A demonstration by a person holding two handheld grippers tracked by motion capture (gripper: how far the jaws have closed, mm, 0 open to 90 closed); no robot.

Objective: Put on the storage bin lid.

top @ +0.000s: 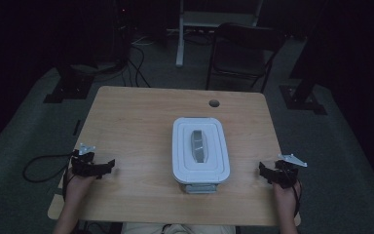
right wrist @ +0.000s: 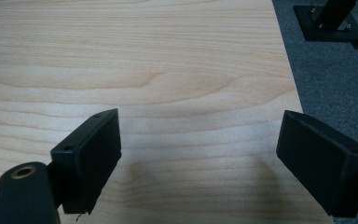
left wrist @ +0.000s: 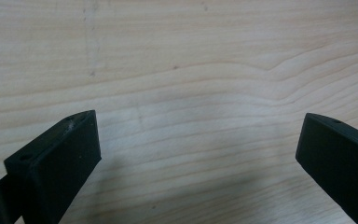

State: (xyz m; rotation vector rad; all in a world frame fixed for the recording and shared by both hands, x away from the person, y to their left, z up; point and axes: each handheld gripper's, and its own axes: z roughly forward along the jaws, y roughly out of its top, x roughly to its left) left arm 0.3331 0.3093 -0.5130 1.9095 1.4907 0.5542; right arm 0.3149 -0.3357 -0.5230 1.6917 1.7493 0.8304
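Sitting mid-table, the white lidded plastic box point(top: 200, 151) looks light, rigid, slick, best gripped by its 3 and 9 o'clock rims, both tongs, left point(top: 111, 163) and right point(top: 262, 170), gaping wide and empty.

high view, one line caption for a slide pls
Open left gripper and right gripper flank a lidded white box.

we saw a white box point(top: 200, 151) with a grey handle point(top: 198, 145), pale wood-grain table point(top: 136, 126), and black grippers point(top: 108, 165).

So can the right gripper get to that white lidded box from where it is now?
Probably yes. The right gripper rests open near the table's right edge, and bare wooden table lies between it and the white box.
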